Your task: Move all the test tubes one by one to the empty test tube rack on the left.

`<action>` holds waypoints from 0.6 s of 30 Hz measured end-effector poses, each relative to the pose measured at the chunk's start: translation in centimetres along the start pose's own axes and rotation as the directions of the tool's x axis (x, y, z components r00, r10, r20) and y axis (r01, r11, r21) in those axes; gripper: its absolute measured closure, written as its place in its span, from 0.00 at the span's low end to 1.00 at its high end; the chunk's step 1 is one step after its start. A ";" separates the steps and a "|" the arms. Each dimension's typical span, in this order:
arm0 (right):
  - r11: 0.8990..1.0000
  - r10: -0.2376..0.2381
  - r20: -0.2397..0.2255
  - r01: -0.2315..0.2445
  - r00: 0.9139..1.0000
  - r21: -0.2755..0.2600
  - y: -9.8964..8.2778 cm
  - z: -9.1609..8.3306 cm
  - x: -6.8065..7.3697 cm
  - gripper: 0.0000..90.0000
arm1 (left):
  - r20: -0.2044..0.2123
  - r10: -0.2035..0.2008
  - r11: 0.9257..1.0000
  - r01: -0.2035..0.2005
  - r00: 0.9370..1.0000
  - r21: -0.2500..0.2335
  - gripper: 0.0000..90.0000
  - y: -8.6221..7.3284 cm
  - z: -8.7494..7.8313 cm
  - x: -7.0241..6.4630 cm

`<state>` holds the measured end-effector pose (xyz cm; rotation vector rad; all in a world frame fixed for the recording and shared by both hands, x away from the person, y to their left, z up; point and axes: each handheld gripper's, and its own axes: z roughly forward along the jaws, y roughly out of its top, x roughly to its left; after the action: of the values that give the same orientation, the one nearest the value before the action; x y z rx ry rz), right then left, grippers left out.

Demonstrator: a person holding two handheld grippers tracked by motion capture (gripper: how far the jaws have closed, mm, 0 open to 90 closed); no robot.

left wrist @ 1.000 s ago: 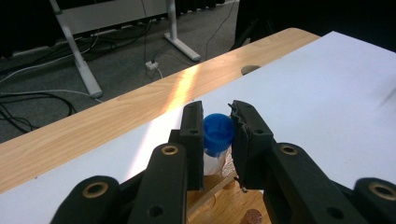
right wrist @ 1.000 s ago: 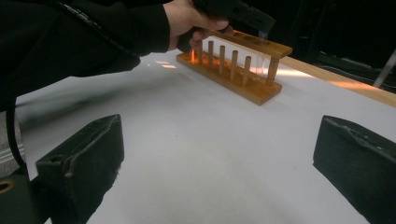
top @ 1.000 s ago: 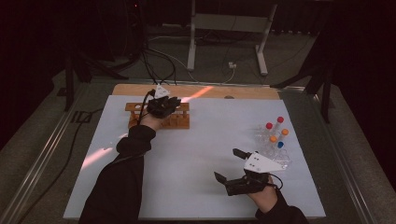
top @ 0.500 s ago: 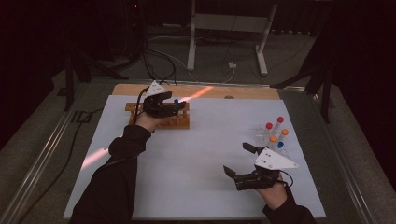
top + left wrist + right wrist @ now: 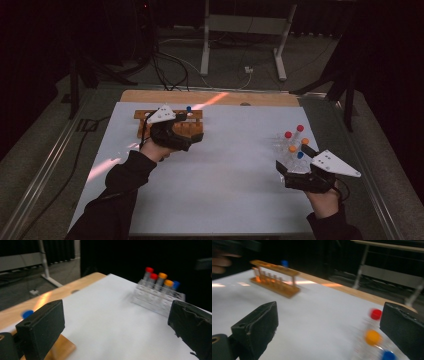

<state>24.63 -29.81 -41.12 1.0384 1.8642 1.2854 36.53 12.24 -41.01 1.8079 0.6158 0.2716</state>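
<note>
A wooden rack (image 5: 172,125) stands at the back left of the white mat, with one blue-capped tube (image 5: 189,108) upright in it. My left gripper (image 5: 196,134) hovers just in front of this rack; its jaws have just been opening and stand wide apart, with nothing between them (image 5: 115,332). At the right sits a clear rack (image 5: 292,147) of red-, orange- and blue-capped tubes, also seen ahead as the clear rack (image 5: 157,300). My right gripper (image 5: 293,160) is close beside it, open and empty (image 5: 329,332). The wooden rack (image 5: 274,282) lies far off to its left.
The white mat (image 5: 225,185) covers most of the table. A bare wooden strip (image 5: 210,97) runs along the far edge. Beyond it are a metal stand (image 5: 240,45) and cables (image 5: 165,65) on the dark floor.
The left gripper pulled back from over the wooden rack toward the near side and opened, leaving the blue-capped tube in the rack. The right gripper moved right, up to the clear rack.
</note>
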 end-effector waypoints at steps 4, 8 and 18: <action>0.999 0.045 0.033 -0.046 0.998 0.025 -1.2 -0.2 -1.2 0.02 | 0.030 0.000 1.000 0.000 1.000 -0.004 0.02 -1.1 -1.0 -1.4; 0.996 0.058 0.079 -0.063 0.995 0.063 -2.3 0.1 -1.9 0.02 | 0.055 0.009 1.000 -0.009 0.998 -0.005 0.02 -2.0 -1.6 -2.8; 0.982 0.104 0.146 -0.125 0.984 0.142 -4.3 0.6 -3.6 0.32 | 0.121 0.020 0.999 -0.024 0.992 0.031 0.02 -4.3 -2.6 -5.9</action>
<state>25.82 -33.61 -45.18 1.2984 1.8411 1.1183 29.19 12.16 -43.50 1.8483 0.5178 0.1667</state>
